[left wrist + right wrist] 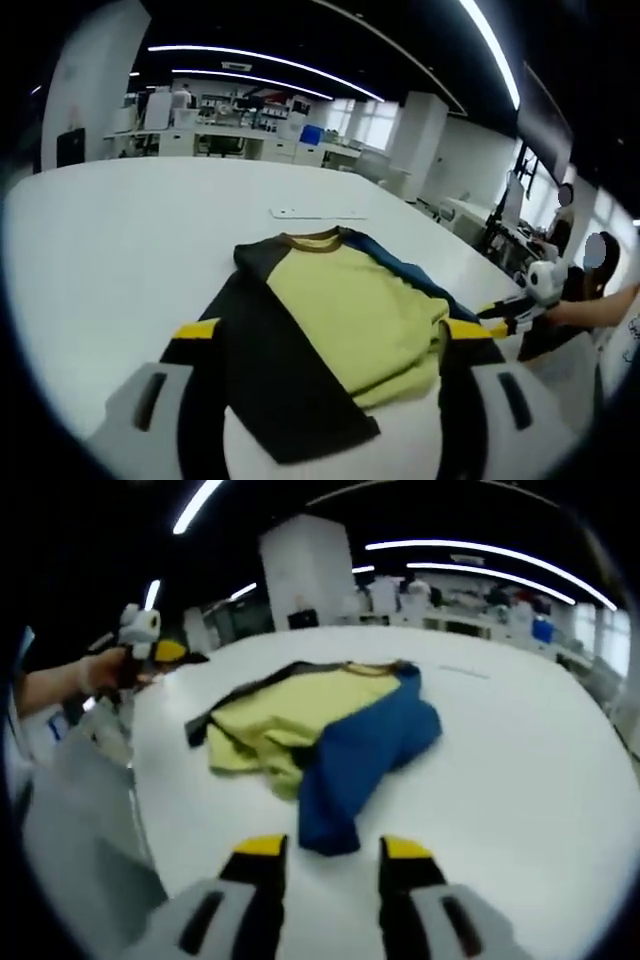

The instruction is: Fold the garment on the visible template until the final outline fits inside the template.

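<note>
**Soft jersey half-gathered on the white worktop, both tools empty**

A yellow, black and blue short-sleeved fabric jersey (340, 330) lies rumpled on the broad white worktop (120, 240), its brown-trimmed collar turned away from the left gripper (330, 400) and its black sleeve spread flat, reaching down between that gripper's yellow-tipped fingers (195, 330). Those fingers stand wide, one either side of the cloth, closed on nothing that I can see. In the right gripper view the blue sleeve (365, 750) trails toward the right gripper (325, 855), whose fingers hang narrowly parted just short of the sleeve's end, holding nothing.

The cloth looks thin, light and limp; it should drape and slide easily on the smooth top, so I would pinch it at a sleeve hem or a shoulder seam, where doubled fabric gives a firmer bite, and lift low to keep the folds from spilling.

I can make out no template outline under the garment. A thin pale strip (318, 213) lies beyond the collar. No brand, label or writing is legible anywhere on the jersey
</note>
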`<state>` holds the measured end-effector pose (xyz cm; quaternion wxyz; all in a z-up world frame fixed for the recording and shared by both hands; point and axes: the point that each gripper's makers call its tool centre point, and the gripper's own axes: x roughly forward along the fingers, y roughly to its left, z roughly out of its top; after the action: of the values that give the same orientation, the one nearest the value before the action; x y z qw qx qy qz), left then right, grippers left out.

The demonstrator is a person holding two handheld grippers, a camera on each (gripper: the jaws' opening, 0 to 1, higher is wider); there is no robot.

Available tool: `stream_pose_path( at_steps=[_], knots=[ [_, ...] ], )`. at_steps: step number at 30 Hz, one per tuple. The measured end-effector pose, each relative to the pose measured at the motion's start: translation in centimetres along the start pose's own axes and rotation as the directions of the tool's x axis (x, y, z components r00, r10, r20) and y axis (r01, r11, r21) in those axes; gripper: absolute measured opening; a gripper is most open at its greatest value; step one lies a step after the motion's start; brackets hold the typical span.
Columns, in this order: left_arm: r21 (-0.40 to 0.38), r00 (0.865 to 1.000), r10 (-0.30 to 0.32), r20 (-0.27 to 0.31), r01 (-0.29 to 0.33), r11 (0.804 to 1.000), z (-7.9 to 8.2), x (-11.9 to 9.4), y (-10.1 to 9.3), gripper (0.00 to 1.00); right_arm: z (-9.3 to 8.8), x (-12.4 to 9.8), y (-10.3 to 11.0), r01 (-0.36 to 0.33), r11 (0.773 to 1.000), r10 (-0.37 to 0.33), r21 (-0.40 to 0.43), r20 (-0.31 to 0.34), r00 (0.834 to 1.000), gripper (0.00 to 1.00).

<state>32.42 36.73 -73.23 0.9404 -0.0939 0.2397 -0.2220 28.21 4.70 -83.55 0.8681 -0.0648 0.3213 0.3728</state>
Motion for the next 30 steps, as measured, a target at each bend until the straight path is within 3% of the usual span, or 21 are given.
stream_pose_path(
  at_steps=[5,11,16,23,30],
  knots=[
    [-0.017,1.000,-0.001,-0.017,0.001,1.000,-0.6,0.0,-0.1,0.82,-0.1,0.3,0.5,0.008,0.995,-0.009,-0.098,-0.011,1.000,0.21],
    [-0.023,1.000,0.003,-0.020,-0.004,1.000,-0.8,-0.2,0.0,0.81,1.1,0.2,0.2,0.021,0.999,-0.020,-0.024,0.038,0.999,0.00],
    [-0.023,1.000,0.007,-0.019,-0.007,1.000,-0.7,-0.3,0.2,0.80,2.0,-0.7,-0.5,0.031,0.999,-0.032,0.019,0.056,0.998,0.00],
    [-0.019,1.000,0.008,-0.016,-0.008,1.000,-0.6,-0.4,0.1,0.78,3.9,-3.1,-3.4,0.074,0.993,-0.084,0.094,0.106,0.991,0.00],
    [-0.019,1.000,0.004,-0.016,-0.005,1.000,-0.4,-0.1,0.2,0.77,4.5,-5.4,-6.6,0.116,0.980,-0.134,0.162,0.104,0.985,0.00]
  ],
)
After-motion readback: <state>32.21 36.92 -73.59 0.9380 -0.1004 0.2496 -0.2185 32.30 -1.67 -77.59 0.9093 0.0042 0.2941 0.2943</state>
